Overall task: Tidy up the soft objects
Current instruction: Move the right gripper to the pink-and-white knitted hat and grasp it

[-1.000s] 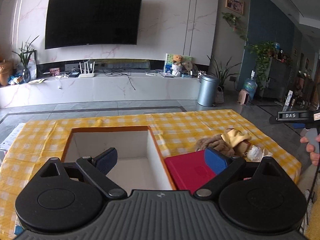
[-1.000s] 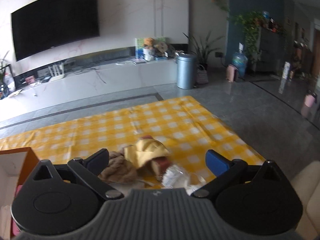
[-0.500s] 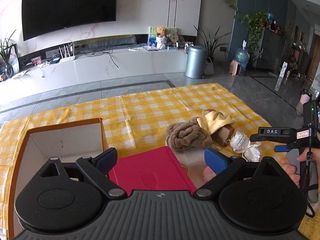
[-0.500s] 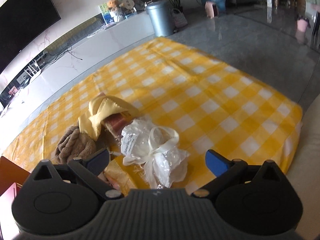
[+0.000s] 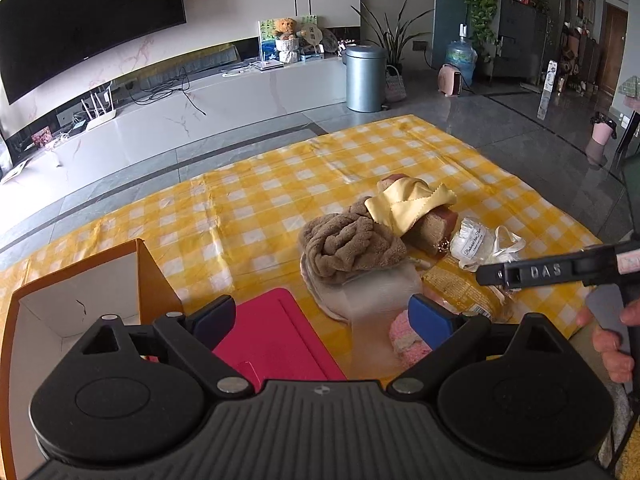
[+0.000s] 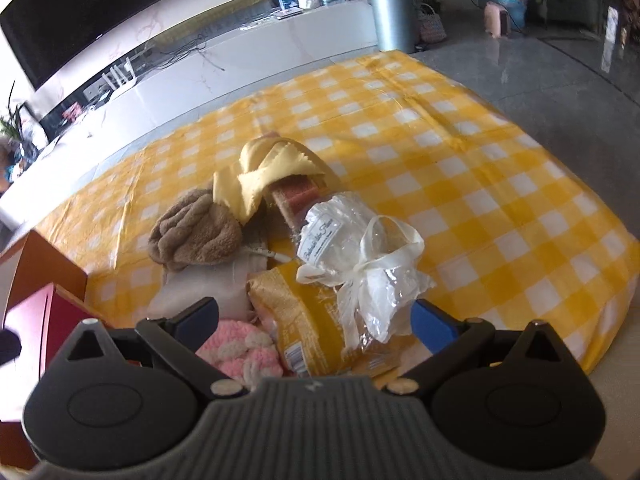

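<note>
Left wrist view: left gripper (image 5: 322, 318) jaws spread wide, holding nothing, hovering above 1 red lid (image 5: 276, 340) and the near edge of the soft pile; 1 orange box (image 5: 80, 292) sits at left, open top, white inside, its left and near walls cut off by the gripper body; contents hard to make out. Pile on the yellow checked cloth (image 5: 280, 196), counted: 1 brown fleece bundle (image 5: 348, 244), 1 yellow cloth (image 5: 408, 208) draped over 1 brown-and-red sponge block (image 5: 430, 226), 1 beige pouch (image 5: 372, 292) under the fleece, 1 pink knit piece (image 5: 406, 342) partly behind the blue right pad, 1 yellow printed packet (image 5: 456, 288), 1 clear bag with white contents (image 5: 474, 244); all touching or overlapping. Right gripper shows here only side-on as a black bar marked DAS, with a hand (image 5: 612, 340) on its grip, cut by the frame edge. Right wrist view: right gripper (image 6: 316, 320) jaws also wide apart, empty, straddling the pink knit piece (image 6: 240, 354), the packet (image 6: 304, 320) and the clear bag (image 6: 356, 256); box and lid clipped at left edge; label print on the bag unreadable; far background blurred.
</note>
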The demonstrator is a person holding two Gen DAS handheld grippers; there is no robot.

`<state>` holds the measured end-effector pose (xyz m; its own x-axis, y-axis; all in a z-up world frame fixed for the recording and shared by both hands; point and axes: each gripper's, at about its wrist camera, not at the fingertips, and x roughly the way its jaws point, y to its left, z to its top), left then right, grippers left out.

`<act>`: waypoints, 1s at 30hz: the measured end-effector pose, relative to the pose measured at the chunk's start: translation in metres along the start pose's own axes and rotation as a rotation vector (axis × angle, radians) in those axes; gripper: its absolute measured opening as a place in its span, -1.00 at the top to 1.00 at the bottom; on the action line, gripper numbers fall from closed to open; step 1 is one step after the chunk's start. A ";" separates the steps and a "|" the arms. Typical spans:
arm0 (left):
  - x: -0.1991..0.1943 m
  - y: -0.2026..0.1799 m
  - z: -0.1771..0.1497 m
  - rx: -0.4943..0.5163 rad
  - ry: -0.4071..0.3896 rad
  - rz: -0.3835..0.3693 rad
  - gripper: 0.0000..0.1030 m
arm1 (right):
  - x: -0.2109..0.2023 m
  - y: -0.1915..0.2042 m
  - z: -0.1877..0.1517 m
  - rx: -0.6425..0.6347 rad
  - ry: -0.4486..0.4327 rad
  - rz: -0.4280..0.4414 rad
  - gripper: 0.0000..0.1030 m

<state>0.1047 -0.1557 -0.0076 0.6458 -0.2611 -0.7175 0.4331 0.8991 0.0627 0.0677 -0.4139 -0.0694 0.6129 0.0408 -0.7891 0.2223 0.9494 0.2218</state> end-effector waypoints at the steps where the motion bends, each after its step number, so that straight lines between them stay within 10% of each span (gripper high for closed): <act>1: 0.000 -0.001 0.001 0.009 0.006 0.006 -1.00 | -0.005 0.005 -0.004 -0.039 -0.008 0.015 -0.95; 6: -0.005 0.012 0.009 0.007 0.005 0.053 -1.00 | -0.001 0.029 -0.011 -0.130 0.014 0.162 -0.94; 24: -0.018 0.023 0.005 -0.002 0.058 0.055 -1.00 | 0.077 0.076 -0.036 -0.271 0.300 0.014 -0.62; 30: -0.027 0.015 0.005 0.019 0.048 0.059 -1.00 | 0.070 0.079 -0.036 -0.268 0.263 0.044 -0.61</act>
<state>0.0968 -0.1371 0.0155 0.6399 -0.1898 -0.7447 0.4069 0.9057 0.1187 0.1012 -0.3248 -0.1279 0.3940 0.1294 -0.9100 -0.0275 0.9913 0.1291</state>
